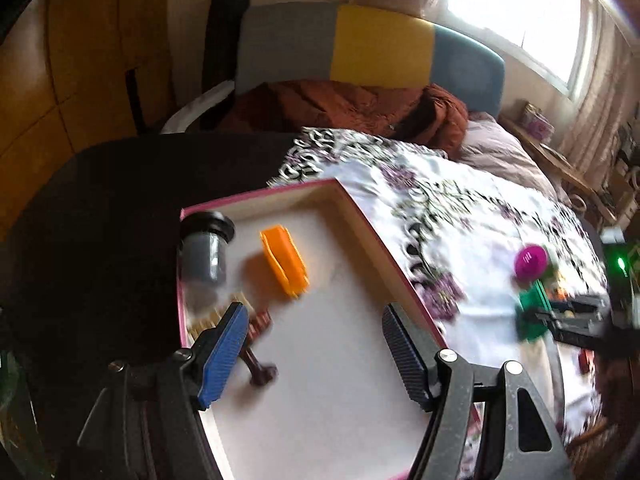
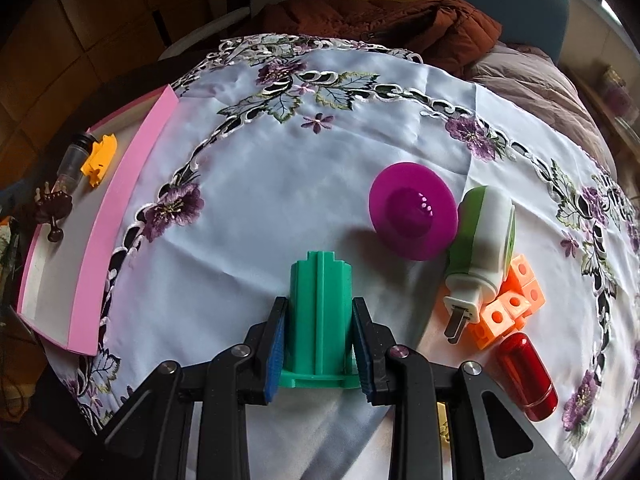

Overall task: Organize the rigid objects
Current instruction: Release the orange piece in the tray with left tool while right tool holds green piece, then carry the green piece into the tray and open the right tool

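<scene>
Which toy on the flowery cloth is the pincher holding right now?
The green ribbed cylinder. The right gripper is shut on it, while the purple funnel, orange cubes and red capsule lie untouched on the cloth.

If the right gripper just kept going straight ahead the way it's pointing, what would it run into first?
The right gripper is shut on the green plastic piece. Straight ahead lies only bare tablecloth; the purple funnel sits to the right of that line. Depth is hard to judge, but the way looks free.
</scene>
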The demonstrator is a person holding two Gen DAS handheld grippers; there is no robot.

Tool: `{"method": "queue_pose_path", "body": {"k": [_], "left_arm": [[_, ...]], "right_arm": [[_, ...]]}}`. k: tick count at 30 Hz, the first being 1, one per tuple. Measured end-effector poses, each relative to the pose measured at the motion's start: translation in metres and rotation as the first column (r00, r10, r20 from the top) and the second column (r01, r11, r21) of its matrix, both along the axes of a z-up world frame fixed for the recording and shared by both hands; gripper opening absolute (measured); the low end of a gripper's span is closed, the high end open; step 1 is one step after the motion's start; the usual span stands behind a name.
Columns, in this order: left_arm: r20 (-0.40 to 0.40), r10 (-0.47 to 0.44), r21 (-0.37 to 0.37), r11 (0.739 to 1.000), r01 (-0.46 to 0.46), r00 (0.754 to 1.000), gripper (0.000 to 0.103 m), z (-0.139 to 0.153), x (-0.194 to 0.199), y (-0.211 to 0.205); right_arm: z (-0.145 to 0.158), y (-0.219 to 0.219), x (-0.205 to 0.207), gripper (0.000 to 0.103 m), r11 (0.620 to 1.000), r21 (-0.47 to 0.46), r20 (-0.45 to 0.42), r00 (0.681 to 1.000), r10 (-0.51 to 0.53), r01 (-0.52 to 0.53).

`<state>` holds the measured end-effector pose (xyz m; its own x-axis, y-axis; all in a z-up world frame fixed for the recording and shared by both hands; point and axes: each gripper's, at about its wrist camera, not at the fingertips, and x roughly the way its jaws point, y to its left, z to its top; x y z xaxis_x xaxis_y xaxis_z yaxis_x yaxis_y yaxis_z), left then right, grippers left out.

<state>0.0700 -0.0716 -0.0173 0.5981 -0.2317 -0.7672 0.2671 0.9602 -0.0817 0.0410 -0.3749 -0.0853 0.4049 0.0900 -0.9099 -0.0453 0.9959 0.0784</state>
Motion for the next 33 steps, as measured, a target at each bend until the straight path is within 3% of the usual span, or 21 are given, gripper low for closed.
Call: {"method": "queue_pose_path", "body": {"k": [10, 33], "left_arm": [[-0.018, 0.003, -0.007, 1.0, -0.003, 1.0, 0.071, -0.006, -0.025, 0.0], [-0.033, 0.058, -0.05, 0.997, -0.059, 0.998, 0.071, -0.006, -0.035, 0.037]], "right_arm": [[-0.004, 0.005, 0.001, 0.031, 1.0, -0.022, -0.014, 1.0, 0.006, -0.007], [-0.006, 0.012, 0.001, 0.031, 0.997, -0.077, -0.016, 1.0, -0.018, 0.017]]}}
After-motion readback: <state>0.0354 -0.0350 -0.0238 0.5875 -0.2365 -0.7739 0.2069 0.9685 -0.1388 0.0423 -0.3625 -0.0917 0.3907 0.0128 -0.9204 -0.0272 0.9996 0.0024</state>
